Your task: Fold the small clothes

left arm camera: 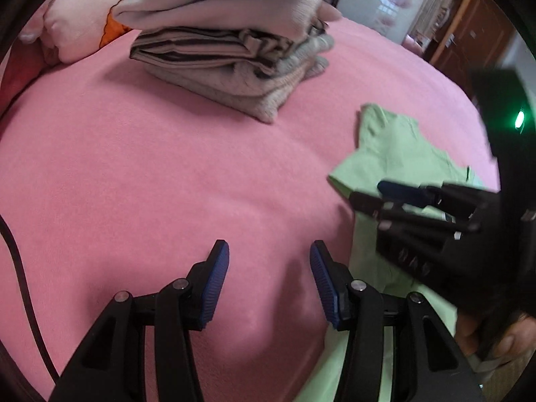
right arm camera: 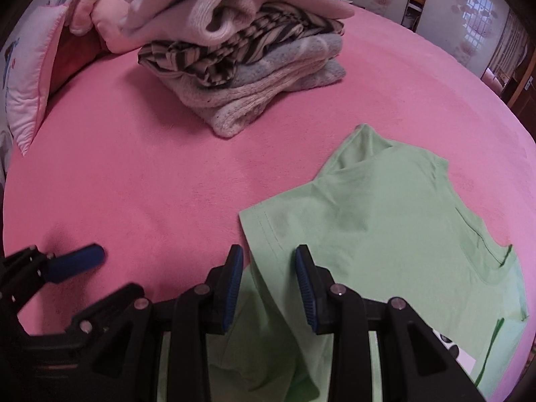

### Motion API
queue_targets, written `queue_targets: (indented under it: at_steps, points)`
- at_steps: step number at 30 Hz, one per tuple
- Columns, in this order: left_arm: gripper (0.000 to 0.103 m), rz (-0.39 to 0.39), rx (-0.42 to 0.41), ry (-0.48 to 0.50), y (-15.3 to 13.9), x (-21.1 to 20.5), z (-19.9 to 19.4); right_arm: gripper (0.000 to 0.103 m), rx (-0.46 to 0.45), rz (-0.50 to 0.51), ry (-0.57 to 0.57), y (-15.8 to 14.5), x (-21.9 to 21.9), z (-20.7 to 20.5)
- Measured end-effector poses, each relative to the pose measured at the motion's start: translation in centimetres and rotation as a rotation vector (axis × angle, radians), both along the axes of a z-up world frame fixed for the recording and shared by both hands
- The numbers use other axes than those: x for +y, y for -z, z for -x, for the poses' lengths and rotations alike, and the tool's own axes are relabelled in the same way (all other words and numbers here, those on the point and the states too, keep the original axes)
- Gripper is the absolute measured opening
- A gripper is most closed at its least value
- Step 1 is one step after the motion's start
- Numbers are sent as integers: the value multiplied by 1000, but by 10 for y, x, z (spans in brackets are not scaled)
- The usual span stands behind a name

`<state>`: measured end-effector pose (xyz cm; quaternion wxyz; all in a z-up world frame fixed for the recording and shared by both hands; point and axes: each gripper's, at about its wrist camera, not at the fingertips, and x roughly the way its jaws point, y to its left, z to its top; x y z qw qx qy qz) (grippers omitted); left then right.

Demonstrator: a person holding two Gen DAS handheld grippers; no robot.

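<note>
Pale green cotton, a small T-shirt [right arm camera: 378, 214], lies partly spread on the pink bed cover [right arm camera: 150, 181], its hemmed edge just ahead of the right gripper [right arm camera: 268, 284] and a sleeve tip pointing toward the stack of folded clothes [right arm camera: 254, 63] farther up the bed. The shirt looks only partly arranged, so the step in hand is probably laying it out or starting a first fold. The right gripper's jaws stand narrowly apart above the near part of the shirt, with green fabric showing between and beneath them; whether the pads pinch cloth I cannot tell, though nothing looks lifted. The left gripper [left arm camera: 269, 281] hovers over bare pink cover just beside the shirt's left edge, its jaws moderately apart and holding nothing. The next move likely calls for each gripper to take an edge or corner of the shirt, the left one shifting toward the fabric, then carrying it across evenly without dragging the rest out of shape.
</note>
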<state>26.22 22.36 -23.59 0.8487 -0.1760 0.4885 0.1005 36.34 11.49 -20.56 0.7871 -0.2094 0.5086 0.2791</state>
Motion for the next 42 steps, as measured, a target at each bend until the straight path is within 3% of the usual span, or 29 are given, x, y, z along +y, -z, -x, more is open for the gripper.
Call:
queue_targets:
  at_steps: [3, 7, 8, 9, 10, 14, 19, 25, 28, 33, 42]
  points:
    - [49, 27, -6, -23, -1, 8, 3, 39, 19, 40, -33, 10, 9, -2]
    - [49, 62, 0, -35, 3, 12, 6, 41, -27, 77, -68, 15, 16, -2]
    - [49, 63, 3, -36, 4, 11, 5, 40, -29, 75, -69, 15, 16, -2]
    - [49, 63, 7, -36, 5, 11, 6, 26, -33, 67, -61, 15, 14, -3]
    - [49, 63, 8, -34, 6, 10, 6, 19, -33, 54, -47, 12, 11, -5]
    - [49, 53, 8, -18, 8, 4, 7, 13, -20, -91, 61, -6, -20, -13]
    - [49, 45, 11, 8, 8, -7, 9, 13, -40, -184, 234, -20, -74, -17]
    - [49, 29, 14, 70, 4, -24, 15, 13, 44, -170, 427, -10, -129, -25]
    - [49, 4, 14, 109, 2, -35, 19, 16, 84, -187, 444, -9, -138, -27]
    - [49, -8, 26, 186, 2, -54, 20, 51, 50, -239, 377, -24, -122, -33]
    - [49, -26, 30, 262, 5, -71, 15, 52, 104, -283, 309, -24, -91, -75]
